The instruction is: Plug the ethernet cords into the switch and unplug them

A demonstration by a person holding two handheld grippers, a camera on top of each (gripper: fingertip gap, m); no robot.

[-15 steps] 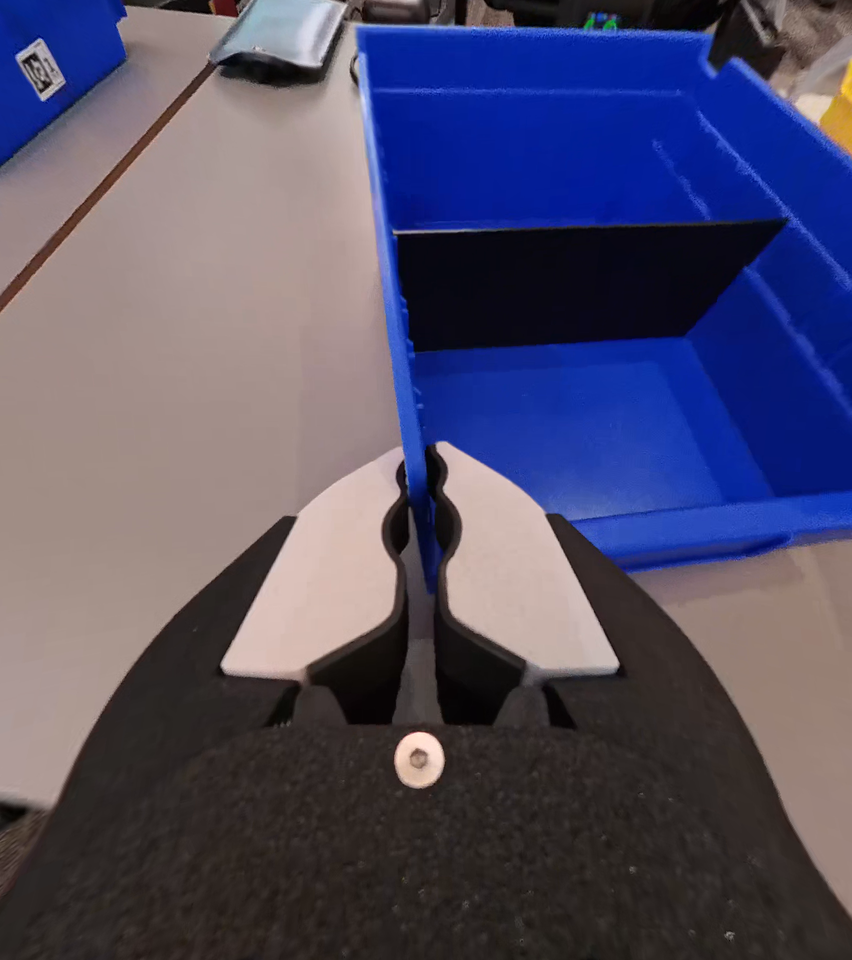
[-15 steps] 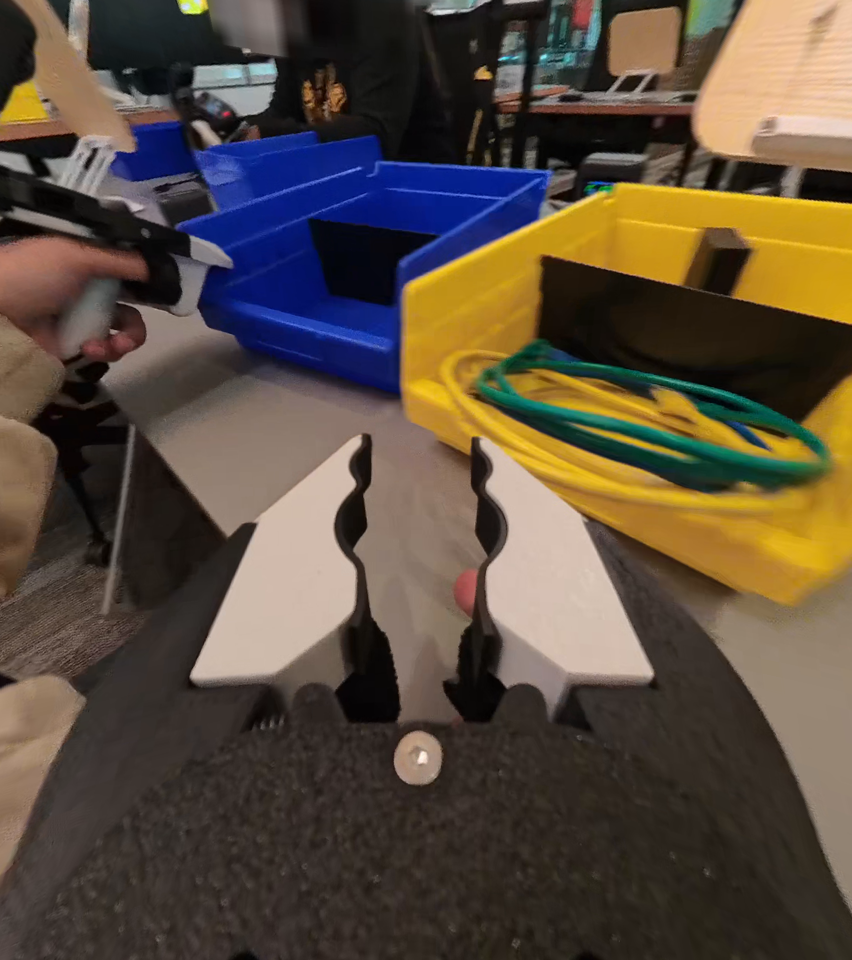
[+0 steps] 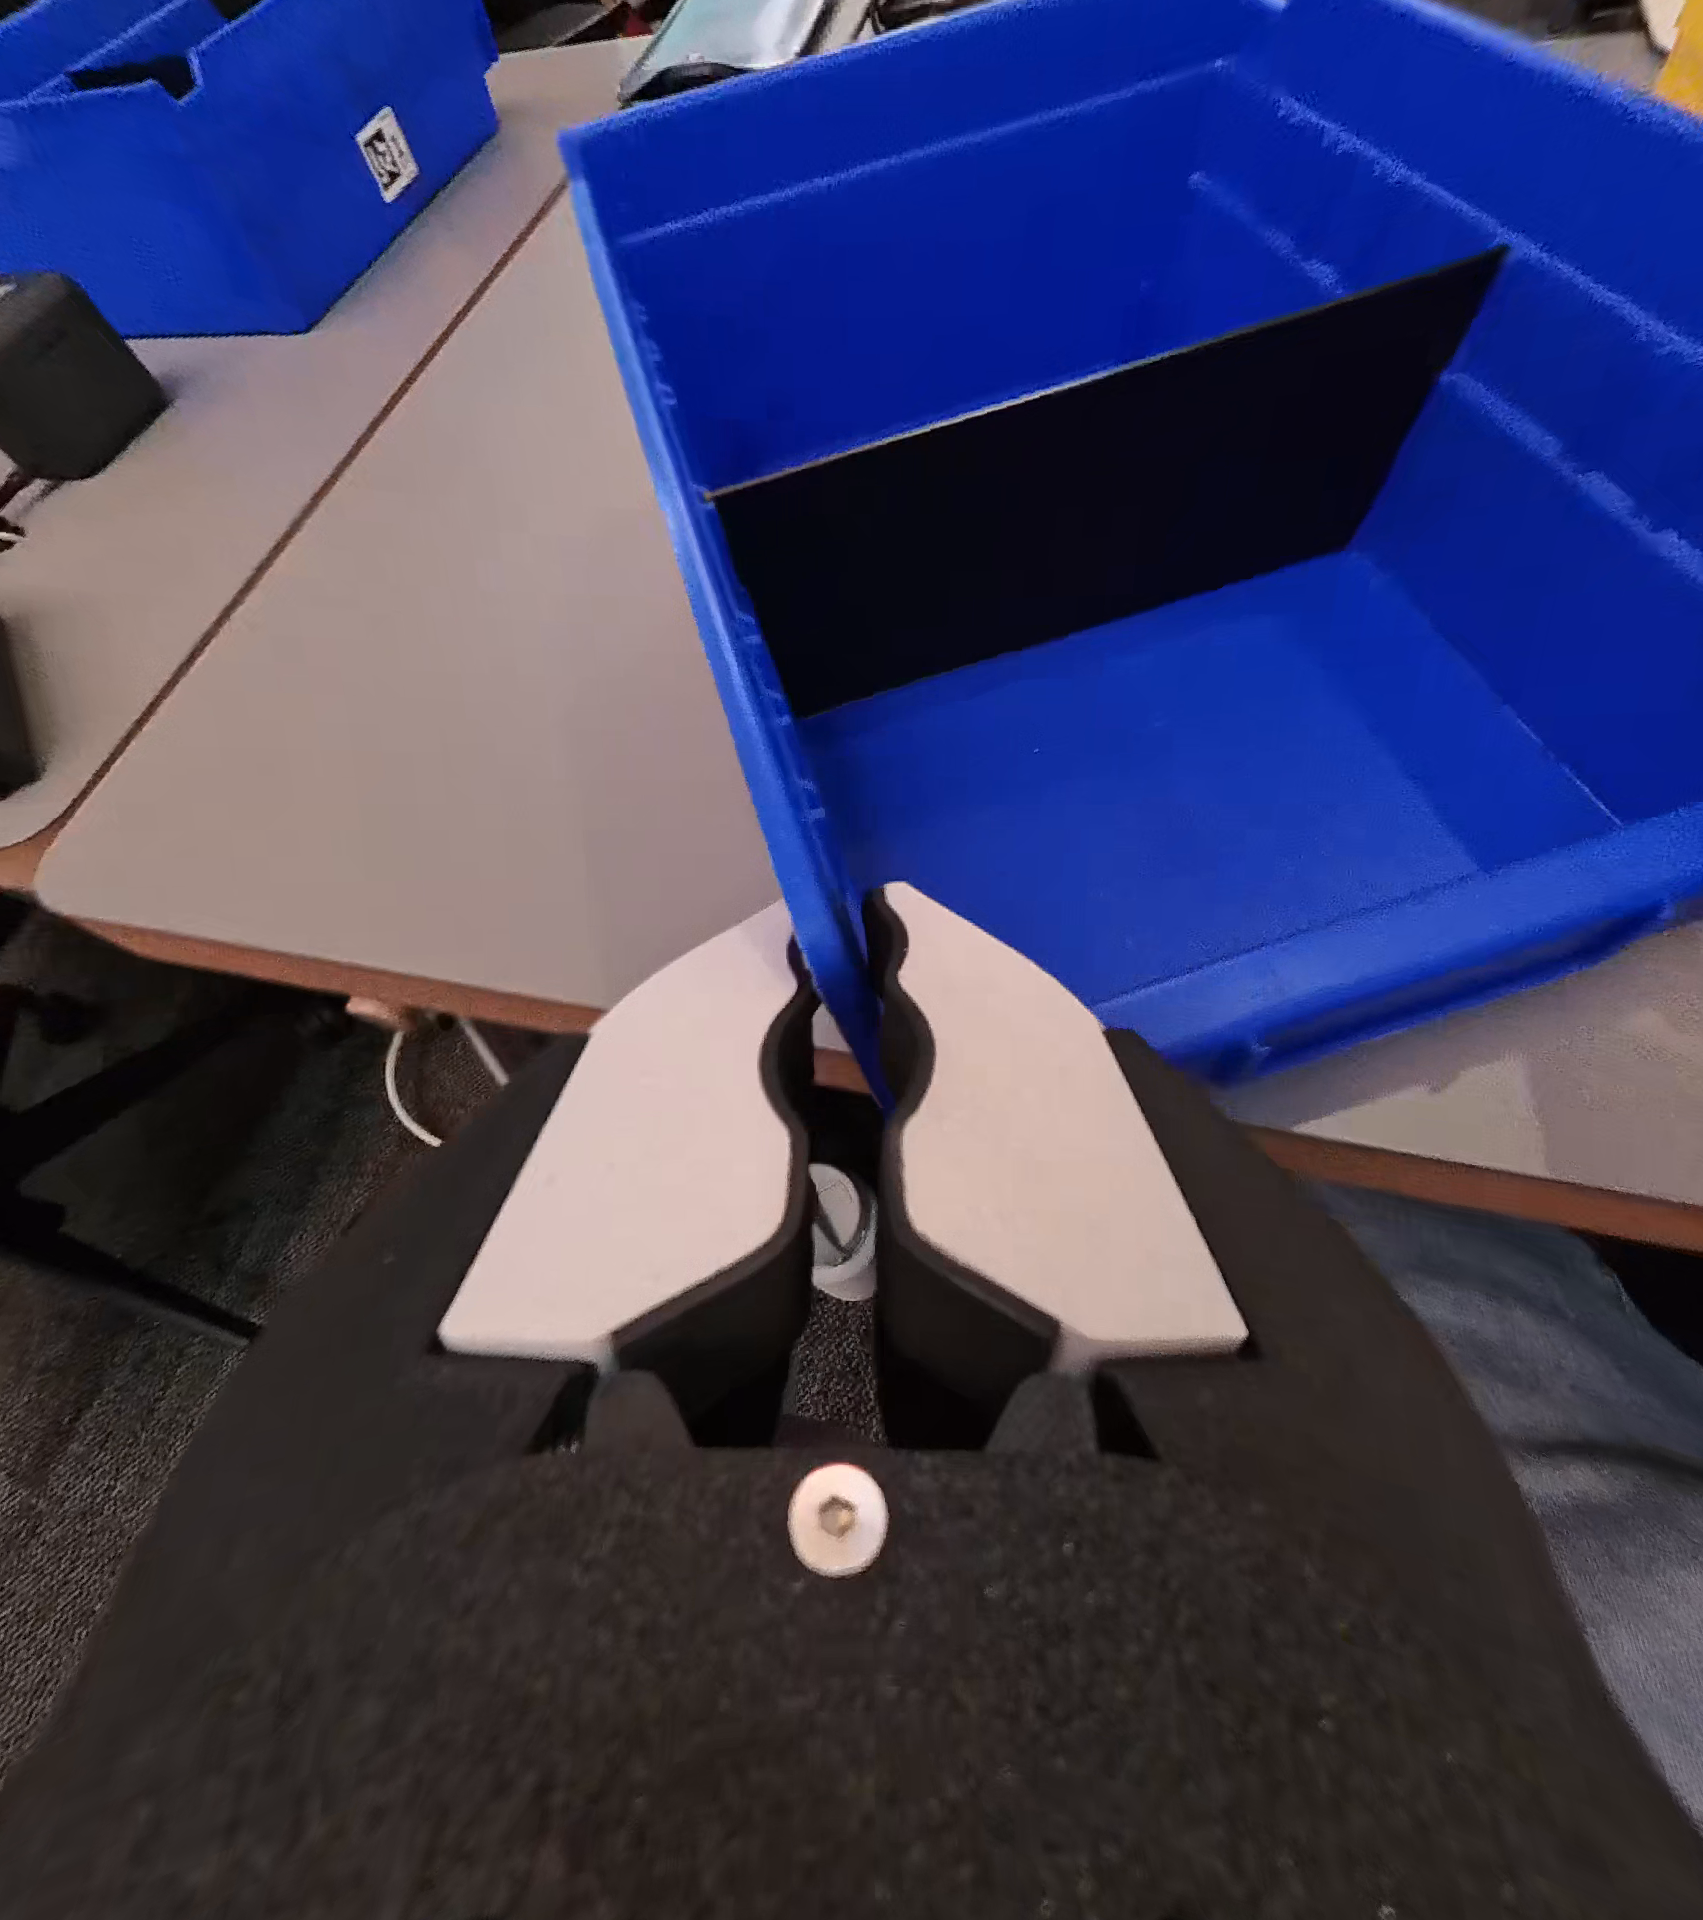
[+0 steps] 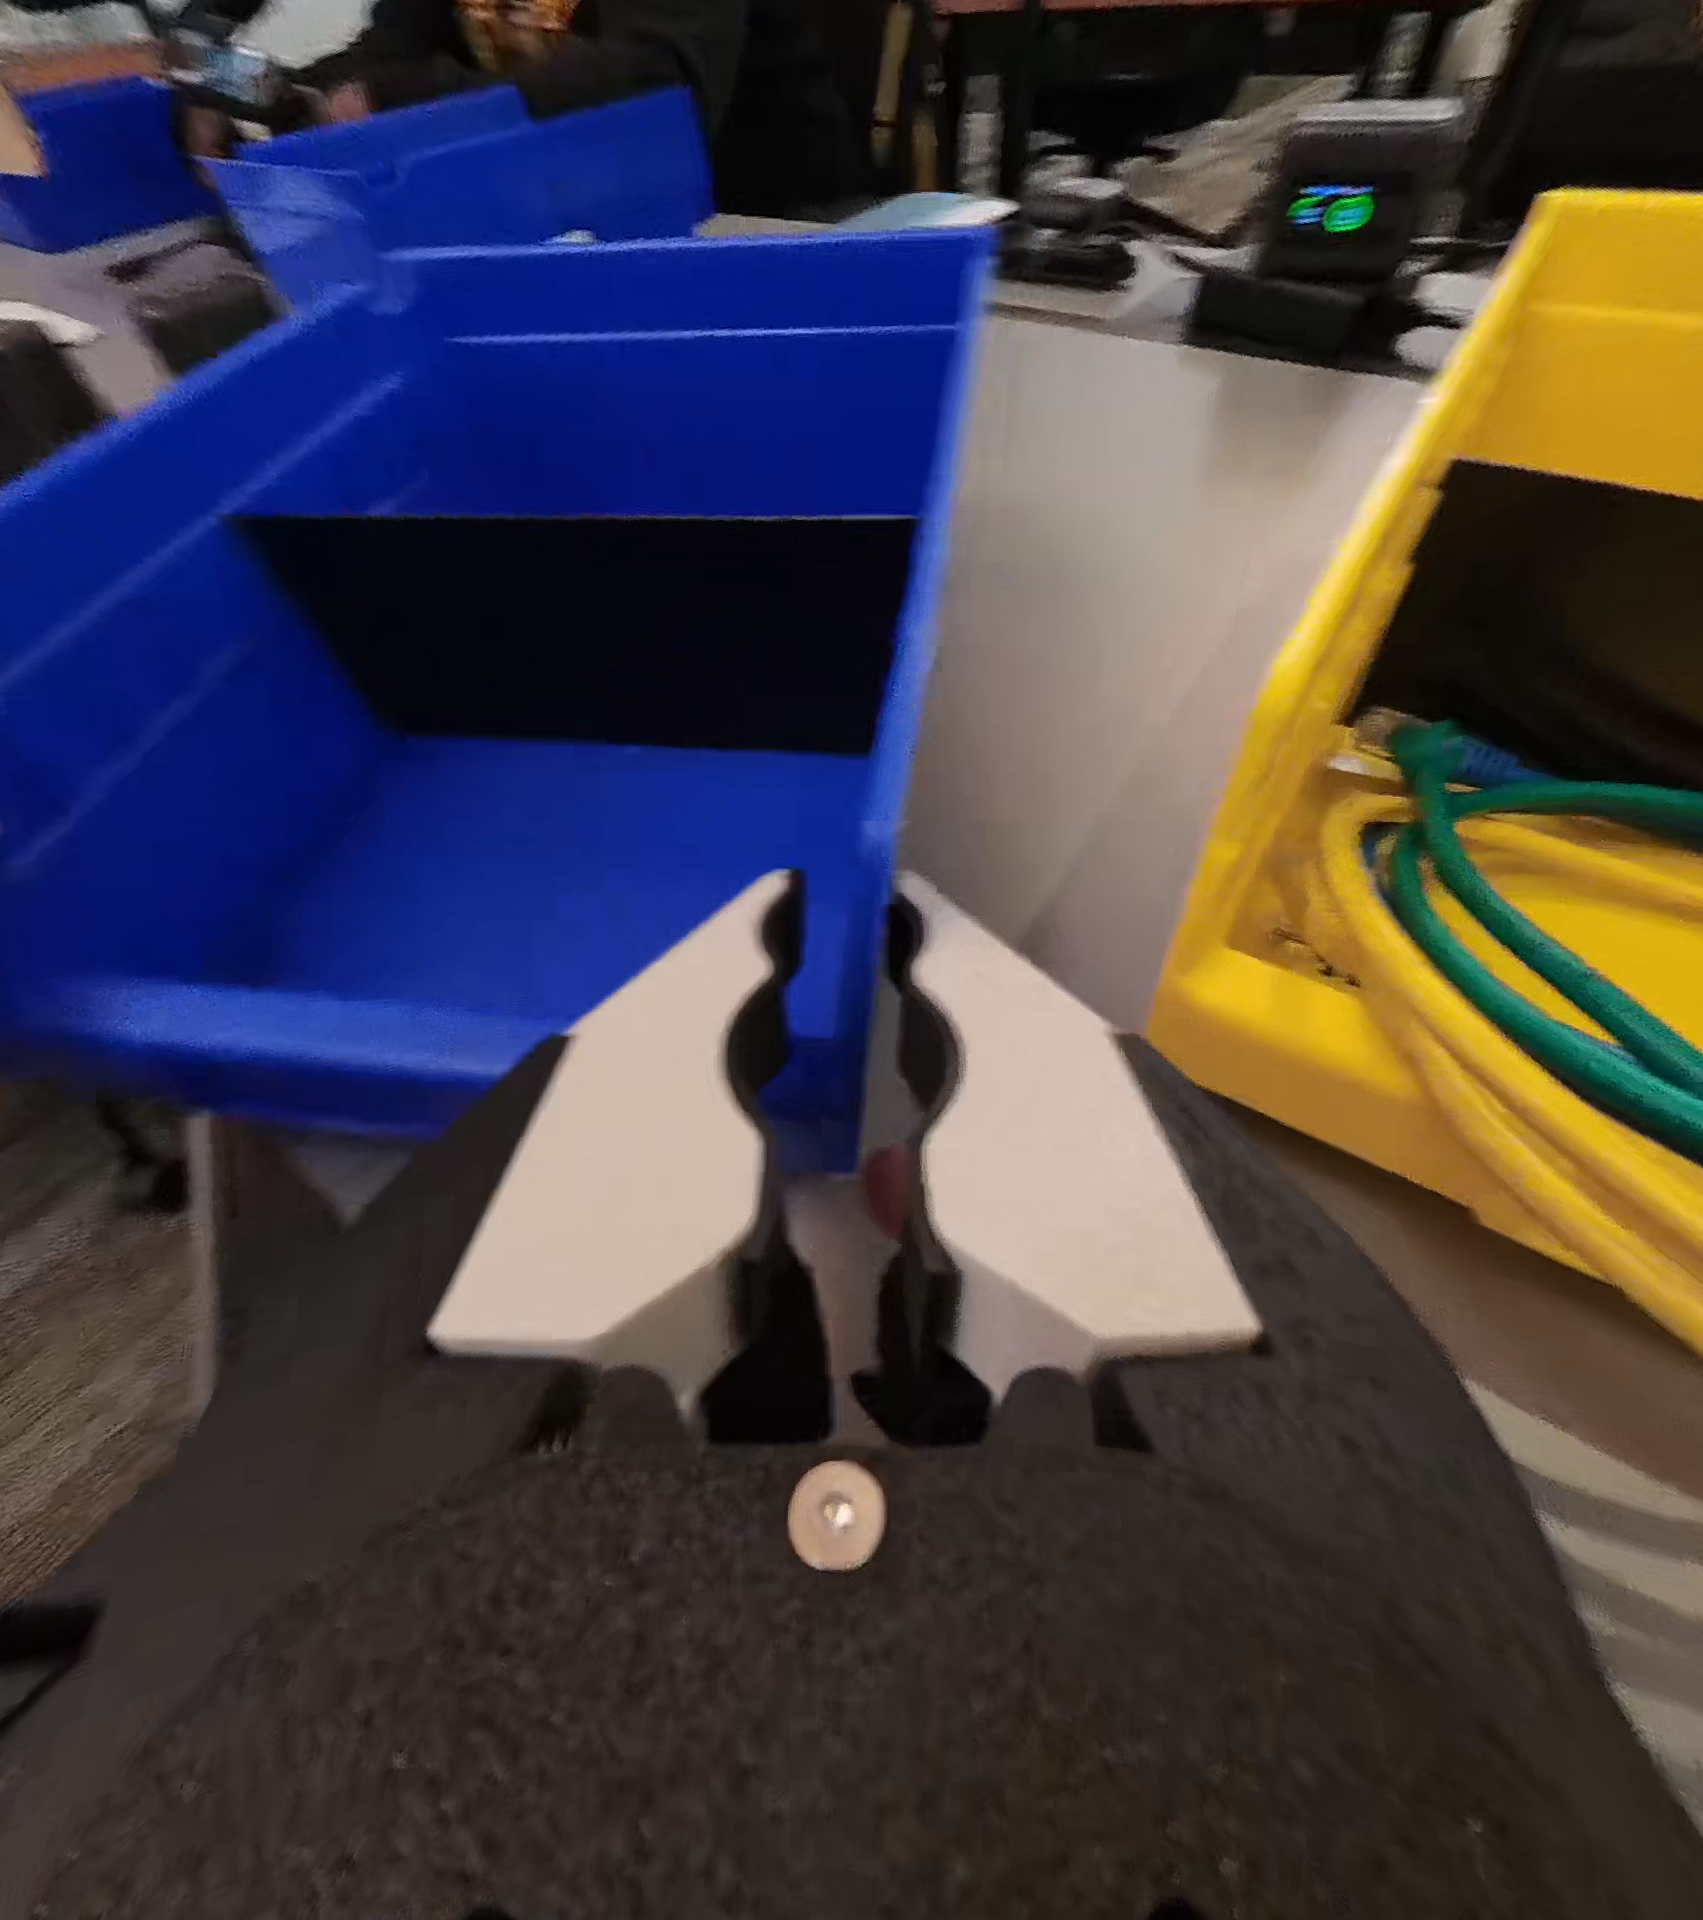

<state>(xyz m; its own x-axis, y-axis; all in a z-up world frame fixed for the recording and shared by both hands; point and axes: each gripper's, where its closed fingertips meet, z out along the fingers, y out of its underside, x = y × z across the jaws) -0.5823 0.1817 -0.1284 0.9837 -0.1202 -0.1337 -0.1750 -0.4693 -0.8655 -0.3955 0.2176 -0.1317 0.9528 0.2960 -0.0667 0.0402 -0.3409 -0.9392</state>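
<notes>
The left gripper [image 3: 839, 940] is pinched on the left wall of the blue bin [image 3: 1242, 790]. The right gripper [image 4: 842, 904] straddles its right wall; contact cannot be confirmed. The ethernet cords [image 4: 1574, 997] are coiled in the yellow bin [image 4: 1647, 312] at 3 o'clock. No switch is visible; plugging is not yet begun.

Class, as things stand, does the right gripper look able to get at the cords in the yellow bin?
Probably not yet: the right gripper straddles the blue bin wall, cords lying off to the side.
</notes>
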